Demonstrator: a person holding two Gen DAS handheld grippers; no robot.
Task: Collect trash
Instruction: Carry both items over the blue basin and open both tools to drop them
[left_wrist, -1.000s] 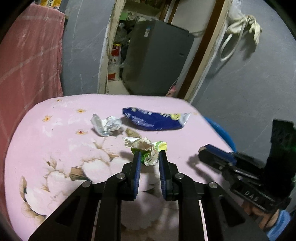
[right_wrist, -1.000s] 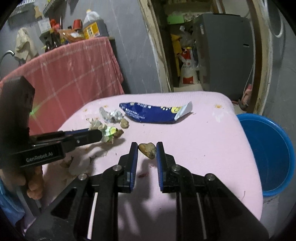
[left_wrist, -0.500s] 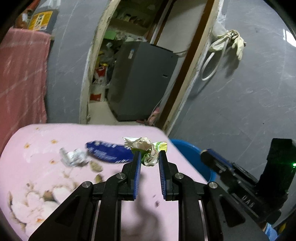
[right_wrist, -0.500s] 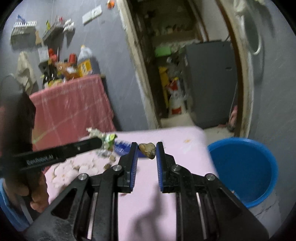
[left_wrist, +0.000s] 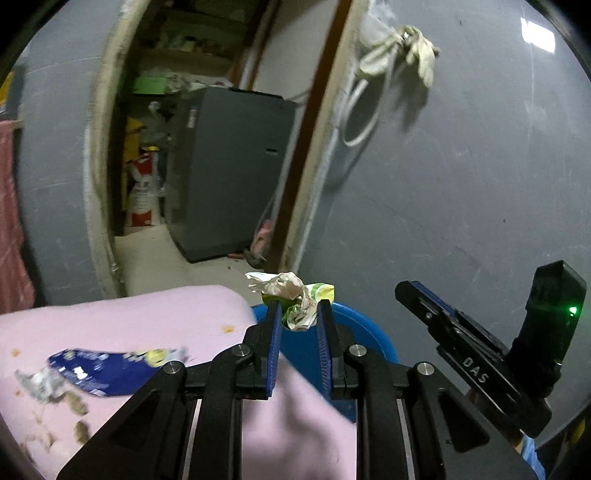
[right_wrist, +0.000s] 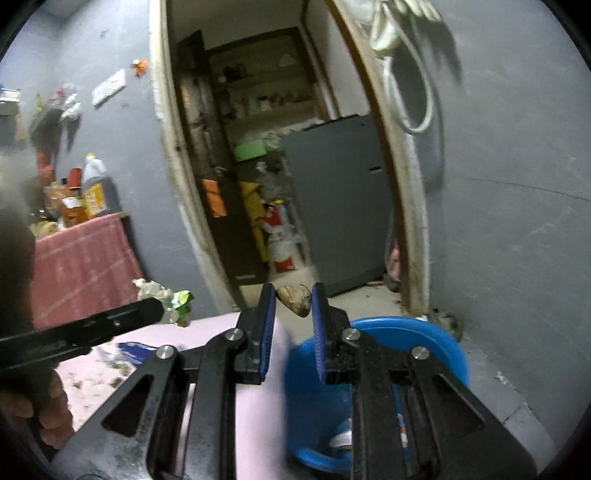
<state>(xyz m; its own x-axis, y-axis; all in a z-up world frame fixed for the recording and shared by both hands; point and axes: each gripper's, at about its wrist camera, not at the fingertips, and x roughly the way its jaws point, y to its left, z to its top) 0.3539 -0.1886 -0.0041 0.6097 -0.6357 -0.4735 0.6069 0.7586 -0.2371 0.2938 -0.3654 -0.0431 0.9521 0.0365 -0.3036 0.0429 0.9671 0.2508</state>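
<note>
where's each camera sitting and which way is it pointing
Left wrist view: on the left tool, looking along its fingers past the pink floral tablecloth to the doorway; it grips a crumpled green and white wrapper; the right tool shows at right.
Right wrist view: on the right tool, facing the doorway over the round blue plastic bucket; it grips a small brown scrap; a hand holds the left tool at left.
Shared: bucket, wrapper, tablecloth, grey cabinet.
</note>
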